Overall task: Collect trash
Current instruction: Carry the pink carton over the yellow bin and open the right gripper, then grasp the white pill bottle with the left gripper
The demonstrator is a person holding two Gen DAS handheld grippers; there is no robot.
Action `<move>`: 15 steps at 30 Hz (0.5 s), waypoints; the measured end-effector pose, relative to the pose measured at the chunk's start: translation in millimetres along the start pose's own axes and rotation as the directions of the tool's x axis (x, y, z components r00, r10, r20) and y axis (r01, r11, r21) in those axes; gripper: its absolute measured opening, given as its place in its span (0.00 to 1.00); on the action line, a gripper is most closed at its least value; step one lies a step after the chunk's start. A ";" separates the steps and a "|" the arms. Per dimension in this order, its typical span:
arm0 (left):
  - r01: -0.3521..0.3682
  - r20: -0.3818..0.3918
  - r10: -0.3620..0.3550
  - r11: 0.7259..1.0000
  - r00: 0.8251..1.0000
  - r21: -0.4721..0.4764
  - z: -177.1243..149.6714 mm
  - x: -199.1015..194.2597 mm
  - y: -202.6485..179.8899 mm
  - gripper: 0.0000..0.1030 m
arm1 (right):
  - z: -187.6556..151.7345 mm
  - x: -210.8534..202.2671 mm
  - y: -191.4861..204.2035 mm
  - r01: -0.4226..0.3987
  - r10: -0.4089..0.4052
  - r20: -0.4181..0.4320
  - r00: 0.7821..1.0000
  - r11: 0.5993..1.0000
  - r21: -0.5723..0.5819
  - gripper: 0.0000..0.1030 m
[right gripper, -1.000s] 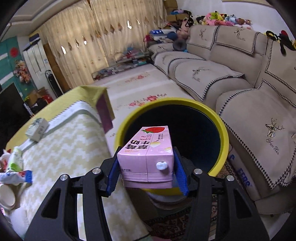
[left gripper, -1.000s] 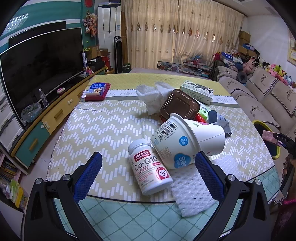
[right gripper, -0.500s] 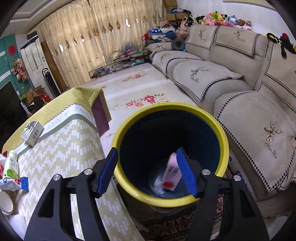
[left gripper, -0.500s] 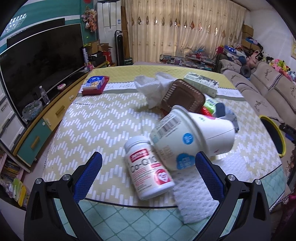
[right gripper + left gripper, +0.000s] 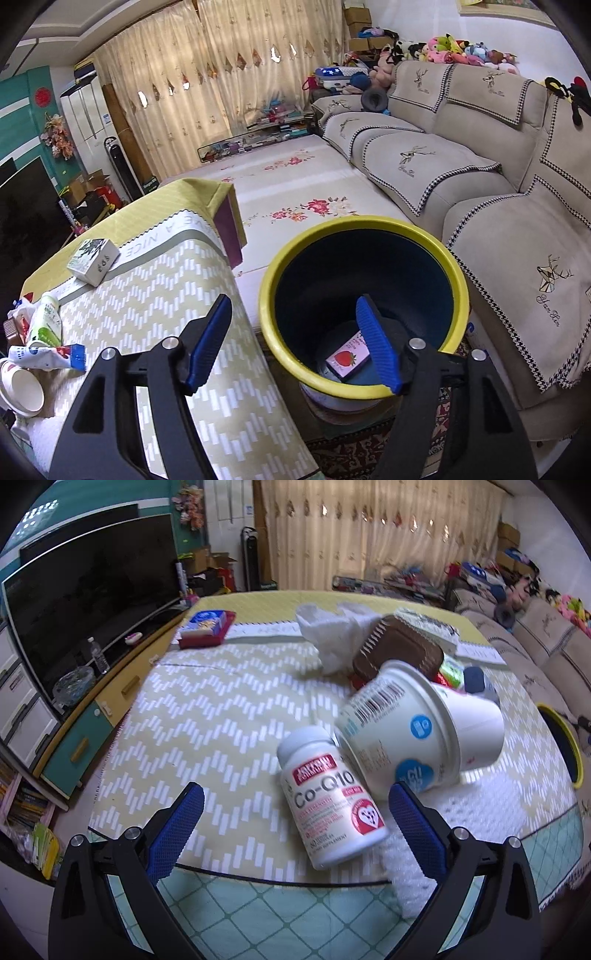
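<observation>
Inside the yellow bin point(image 5: 364, 229) the pink milk box point(image 5: 347, 356) now lies flat at the bottom; the right tongs point(image 5: 295, 341) have just opened and let it drop. The left tongs point(image 5: 293, 825) hang open over the pill bottle point(image 5: 330, 801) on the bench point(image 5: 207, 709), likely next.

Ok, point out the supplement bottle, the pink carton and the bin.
supplement bottle point(image 5: 332, 797): left wrist view, label.
pink carton point(image 5: 346, 357): right wrist view, strawberry face.
bin point(image 5: 364, 222): right wrist view, far yellow rim.
</observation>
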State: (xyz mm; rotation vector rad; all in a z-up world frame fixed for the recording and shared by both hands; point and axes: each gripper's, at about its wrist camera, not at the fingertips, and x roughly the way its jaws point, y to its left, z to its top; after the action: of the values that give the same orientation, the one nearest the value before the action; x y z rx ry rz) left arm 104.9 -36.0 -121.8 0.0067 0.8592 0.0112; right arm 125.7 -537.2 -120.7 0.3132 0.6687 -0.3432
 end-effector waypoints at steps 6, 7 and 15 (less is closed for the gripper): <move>0.011 -0.022 -0.011 1.000 1.000 0.023 -6.9 2.4 1.5 0.83 | 0.6 -3.5 4.8 -0.016 0.016 0.005 1.000 1.000 -0.006 0.66; 0.002 -0.026 -0.001 1.000 1.000 0.027 -7.2 3.4 2.9 0.79 | 0.6 -4.3 4.6 -0.019 0.019 0.006 1.000 1.000 -0.006 0.66; -0.039 -0.014 0.039 0.999 0.999 0.037 -0.5 9.1 19.6 0.78 | -0.4 -4.3 11.6 -0.039 0.039 0.000 0.999 0.999 -0.013 0.66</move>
State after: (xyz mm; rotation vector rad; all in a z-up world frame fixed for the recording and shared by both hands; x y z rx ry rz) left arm 110.3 -16.3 -128.8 0.0576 0.8735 0.0321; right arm 127.1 -525.8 -116.3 0.3130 0.6634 -0.3018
